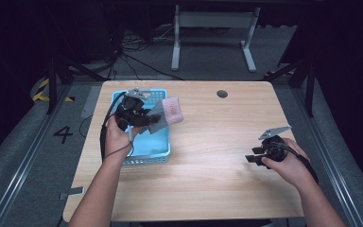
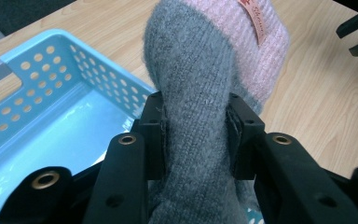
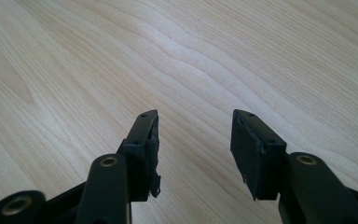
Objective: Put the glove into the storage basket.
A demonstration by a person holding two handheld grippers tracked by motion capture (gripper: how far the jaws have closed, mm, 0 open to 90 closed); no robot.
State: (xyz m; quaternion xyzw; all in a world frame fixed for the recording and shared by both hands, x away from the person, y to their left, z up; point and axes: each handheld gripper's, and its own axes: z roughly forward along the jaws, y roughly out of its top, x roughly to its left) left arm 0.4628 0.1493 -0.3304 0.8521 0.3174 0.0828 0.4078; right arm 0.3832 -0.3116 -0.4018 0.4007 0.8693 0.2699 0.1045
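A large dark figure "4" (image 1: 63,134) is marked on the grey floor (image 1: 23,142) left of the table. Beside it, farther back, yellow-and-black hazard stripes (image 1: 40,91) lie on the same floor. The grey and pink sock (image 2: 214,70) carries a small pink label (image 2: 255,21) on its pink part, with reddish script lettering too small and blurred to read.

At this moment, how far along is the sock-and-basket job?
In hand: the left tool is clamped on a grey-and-pink sock, held over the blue basket's right rim. The right tool rests open and empty above the table. Which way the sock is headed isn't clear.
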